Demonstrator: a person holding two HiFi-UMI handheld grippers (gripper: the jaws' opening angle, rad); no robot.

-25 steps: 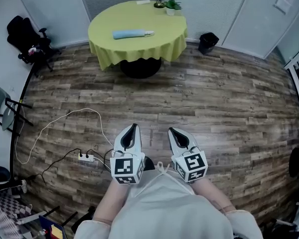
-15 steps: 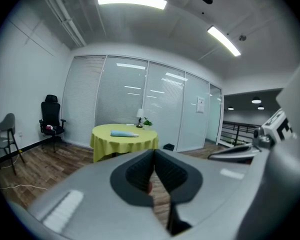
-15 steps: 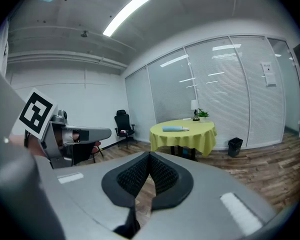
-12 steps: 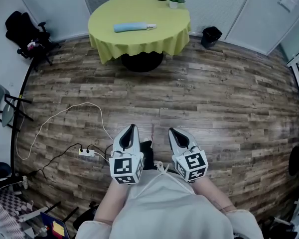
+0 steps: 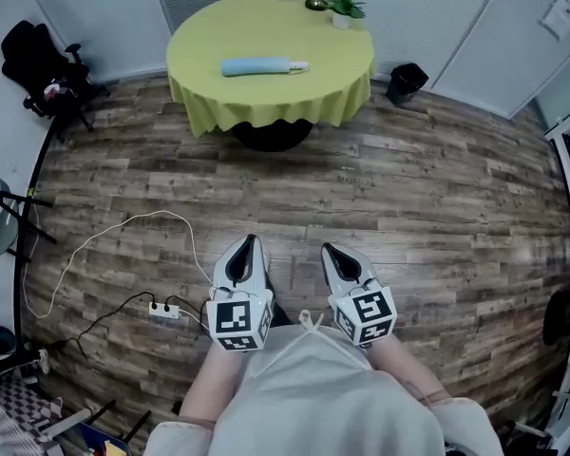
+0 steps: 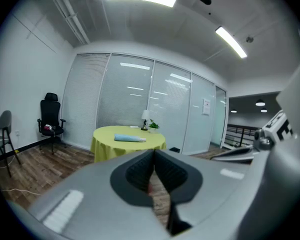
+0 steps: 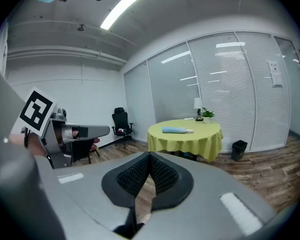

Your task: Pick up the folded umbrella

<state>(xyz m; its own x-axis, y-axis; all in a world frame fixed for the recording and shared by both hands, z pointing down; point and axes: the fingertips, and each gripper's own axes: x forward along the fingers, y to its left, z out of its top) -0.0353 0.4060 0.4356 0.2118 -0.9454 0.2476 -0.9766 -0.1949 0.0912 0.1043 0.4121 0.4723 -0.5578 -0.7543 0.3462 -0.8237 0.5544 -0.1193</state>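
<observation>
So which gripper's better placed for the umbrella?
Left, marginally. Left gripper and right gripper are shut, far from the table; the folded umbrella lies more in line with the left.

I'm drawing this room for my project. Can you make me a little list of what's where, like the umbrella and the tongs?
Umbrella: folded, light blue, lying on the table
Table: round, yellow-green cloth, far across the room
Left tongs: shut, empty
Right tongs: shut, empty
Plant: small, at the table's far edge
Power strip: on the floor, left of the tongs
Bin: black, right of the table
</observation>
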